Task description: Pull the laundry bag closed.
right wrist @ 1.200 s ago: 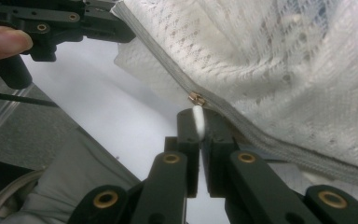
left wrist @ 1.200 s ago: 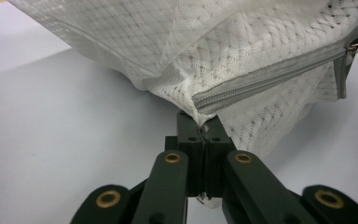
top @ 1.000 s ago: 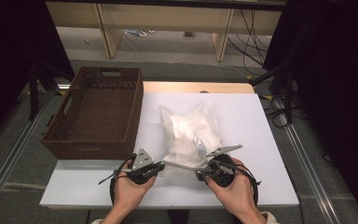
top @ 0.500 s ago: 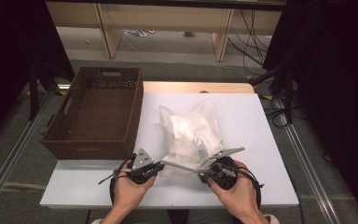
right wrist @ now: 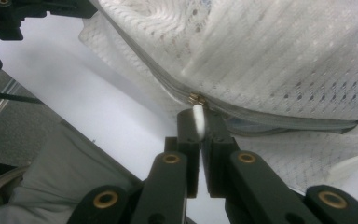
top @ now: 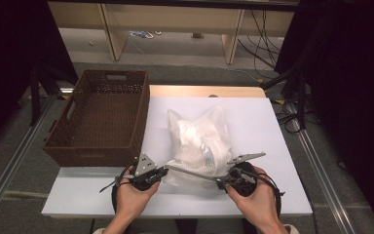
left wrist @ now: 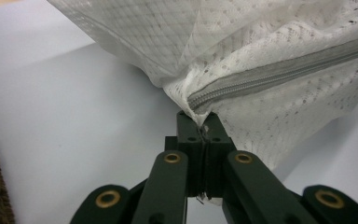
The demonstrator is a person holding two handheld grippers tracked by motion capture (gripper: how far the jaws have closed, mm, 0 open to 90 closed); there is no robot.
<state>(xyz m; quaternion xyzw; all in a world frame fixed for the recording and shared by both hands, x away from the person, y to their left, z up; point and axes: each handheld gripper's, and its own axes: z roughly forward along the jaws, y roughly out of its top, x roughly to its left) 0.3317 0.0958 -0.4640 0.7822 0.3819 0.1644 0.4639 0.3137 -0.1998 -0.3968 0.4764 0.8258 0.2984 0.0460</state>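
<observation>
A white mesh laundry bag (top: 199,144) lies on the white table (top: 272,126), directly ahead of both grippers and filled with pale cloth. The left gripper (left wrist: 200,128) has its jaws pressed fully together on the corner of the bag where the grey zipper (left wrist: 279,70) ends, a pinch of mesh caught between the tips. Beyond that gripper, the bag's mesh rises up and away, and the bare table spreads off to its left. The right gripper (right wrist: 198,122) is nearly closed, its jaws clamped on the small white zipper pull (right wrist: 198,116), whose brass slider (right wrist: 196,99) sits just past the jaw tips on the zipper line. To the right of that slider the zipper gapes open a little. In the high view the two grippers sit at the bag's near edge, left gripper (top: 161,171) and right gripper (top: 220,181) apart along it. A brown wicker basket (top: 102,119) stands beyond and to the left of the left gripper.
</observation>
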